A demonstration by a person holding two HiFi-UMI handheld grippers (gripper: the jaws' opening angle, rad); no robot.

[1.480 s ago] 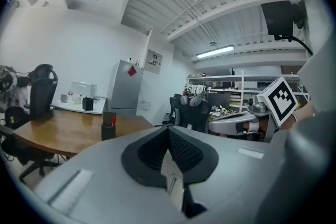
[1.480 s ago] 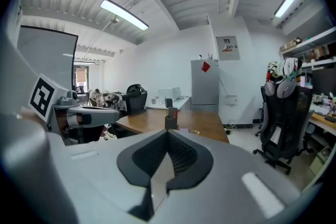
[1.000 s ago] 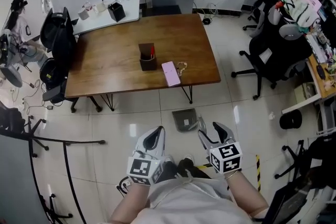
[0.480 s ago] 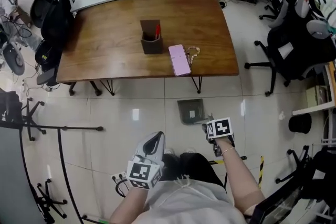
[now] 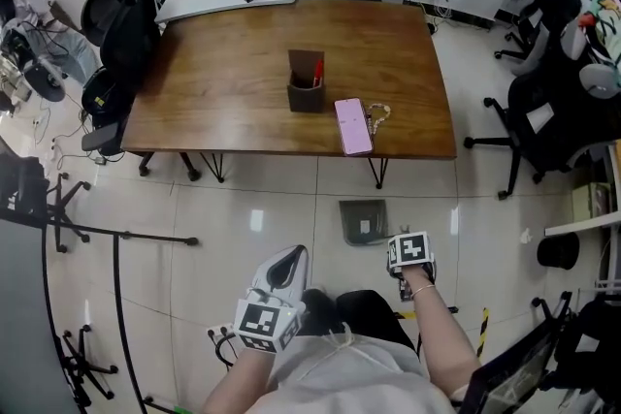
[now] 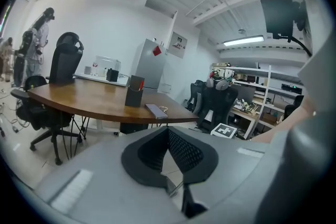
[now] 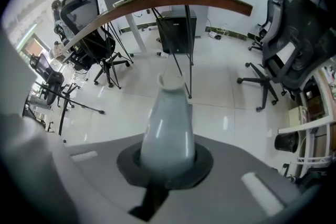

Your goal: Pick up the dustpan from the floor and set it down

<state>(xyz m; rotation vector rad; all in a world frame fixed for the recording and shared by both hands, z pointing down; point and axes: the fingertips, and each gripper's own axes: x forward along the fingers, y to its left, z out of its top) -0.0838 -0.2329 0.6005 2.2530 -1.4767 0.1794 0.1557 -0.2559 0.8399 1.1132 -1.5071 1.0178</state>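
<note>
Right gripper (image 7: pixel 166 162) clamps the handle of the light, rigid plastic dustpan (image 5: pixel 364 221) on the floor; left gripper (image 5: pixel 288 259) closed, empty.

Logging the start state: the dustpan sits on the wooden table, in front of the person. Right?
Not quite: the dustpan sits on the tiled floor, not on the wooden table, in front of the person. The head view shows it.
</note>
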